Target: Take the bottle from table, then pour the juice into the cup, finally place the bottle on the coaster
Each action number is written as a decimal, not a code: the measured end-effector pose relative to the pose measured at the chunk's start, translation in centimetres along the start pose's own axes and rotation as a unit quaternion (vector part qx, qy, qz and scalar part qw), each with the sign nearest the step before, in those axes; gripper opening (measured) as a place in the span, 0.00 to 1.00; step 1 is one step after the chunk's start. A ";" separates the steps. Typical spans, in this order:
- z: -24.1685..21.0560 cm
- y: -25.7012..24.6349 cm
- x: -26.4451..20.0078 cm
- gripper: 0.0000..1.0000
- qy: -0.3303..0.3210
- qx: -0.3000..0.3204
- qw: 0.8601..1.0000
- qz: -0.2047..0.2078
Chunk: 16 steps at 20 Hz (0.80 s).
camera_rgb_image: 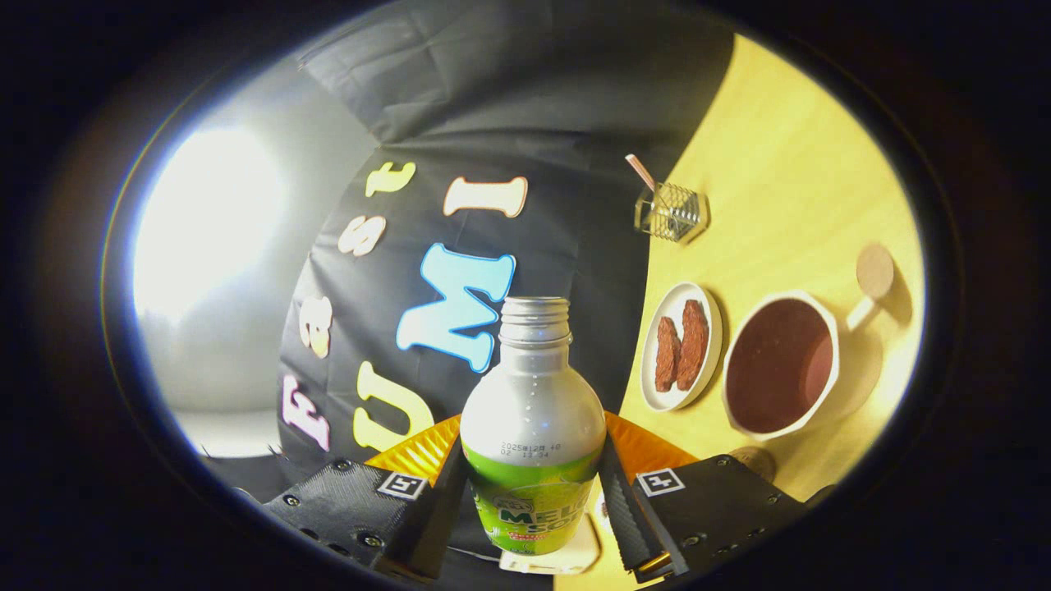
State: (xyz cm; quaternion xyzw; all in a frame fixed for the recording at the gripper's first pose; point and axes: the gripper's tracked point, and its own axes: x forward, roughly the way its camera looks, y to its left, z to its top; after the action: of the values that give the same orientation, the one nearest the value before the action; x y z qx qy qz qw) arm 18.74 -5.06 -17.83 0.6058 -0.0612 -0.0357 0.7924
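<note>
Both fingers clamped on uncapped juice bottle [532, 427], frame's lower centre; tilted toward cup [780, 365], right; pouring next.

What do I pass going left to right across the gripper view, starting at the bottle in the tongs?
Bottle, clamped between the tongs → plate of snacks → cup → round coaster.

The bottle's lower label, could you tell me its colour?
Green, seen in the gripper view on the bottle clamped in the claw.

one bottle [532, 427], one cup [780, 365], one plate [680, 346]
</note>
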 end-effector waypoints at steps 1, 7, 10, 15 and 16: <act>0.0 0.0 -0.1 0.77 0.001 -0.016 1.000 -0.007; -0.7 0.9 -0.9 0.78 0.009 -0.174 0.984 -0.039; -1.7 2.0 -1.1 0.78 0.014 -0.271 0.961 -0.047; -4.0 4.2 -1.3 0.78 0.026 -0.387 0.921 -0.033; -4.3 4.3 -1.2 0.78 0.027 -0.414 0.909 -0.035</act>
State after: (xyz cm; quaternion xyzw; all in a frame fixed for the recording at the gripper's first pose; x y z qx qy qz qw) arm 18.08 0.35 -14.84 0.2258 0.0020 -0.0691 0.9717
